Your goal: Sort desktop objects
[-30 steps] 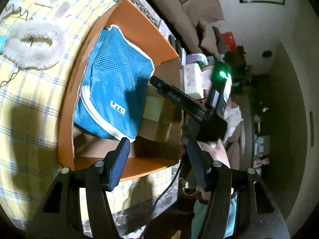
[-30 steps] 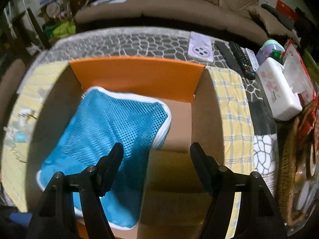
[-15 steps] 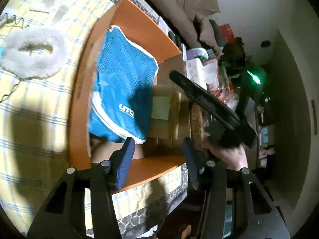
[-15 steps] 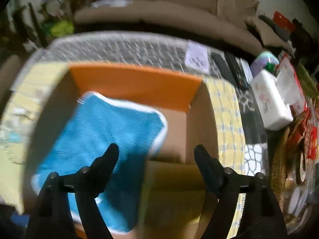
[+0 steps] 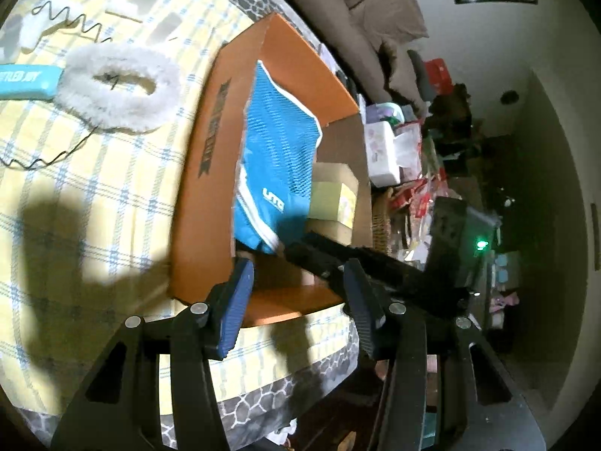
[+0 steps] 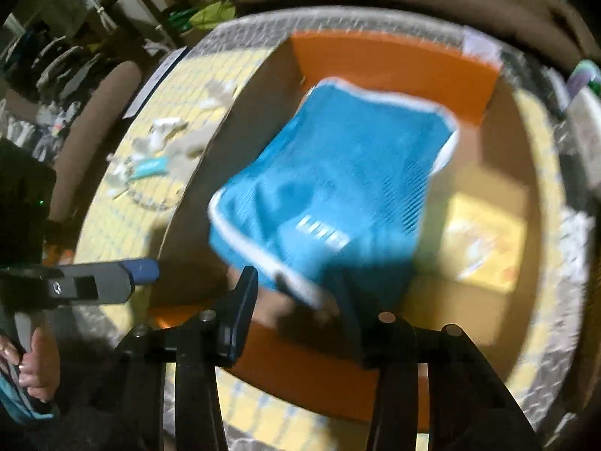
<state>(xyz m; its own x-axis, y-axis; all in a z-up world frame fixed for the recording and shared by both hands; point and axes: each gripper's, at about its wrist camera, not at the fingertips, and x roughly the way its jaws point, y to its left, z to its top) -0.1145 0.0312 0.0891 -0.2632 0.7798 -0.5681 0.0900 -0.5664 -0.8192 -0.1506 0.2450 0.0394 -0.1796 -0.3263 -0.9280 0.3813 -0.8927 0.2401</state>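
Note:
An orange cardboard box [image 5: 204, 173] sits on the yellow checked cloth; it also shows in the right wrist view [image 6: 379, 64]. A blue mesh pouch [image 5: 280, 158] lies inside it, seen also in the right wrist view [image 6: 338, 195], beside a yellow note pad [image 5: 330, 199]. My left gripper [image 5: 296, 300] is open and empty over the box's near edge. My right gripper [image 6: 296, 300] is open and empty above the box's near wall; it crosses the left wrist view [image 5: 360, 263]. A white fluffy ring [image 5: 120, 86] and a teal item [image 5: 26, 82] lie on the cloth left of the box.
A thin zigzag wire [image 5: 45, 158] and small white pieces [image 6: 165, 131] lie on the cloth. White tissue packs [image 5: 383, 150] and clutter stand beyond the box. A brown sofa [image 5: 360, 18] is behind the table. The right wrist view is blurred.
Both grippers have drawn back toward the box's near edge. The right gripper has swung left and lower across the left wrist view. The pouch stays in the box.

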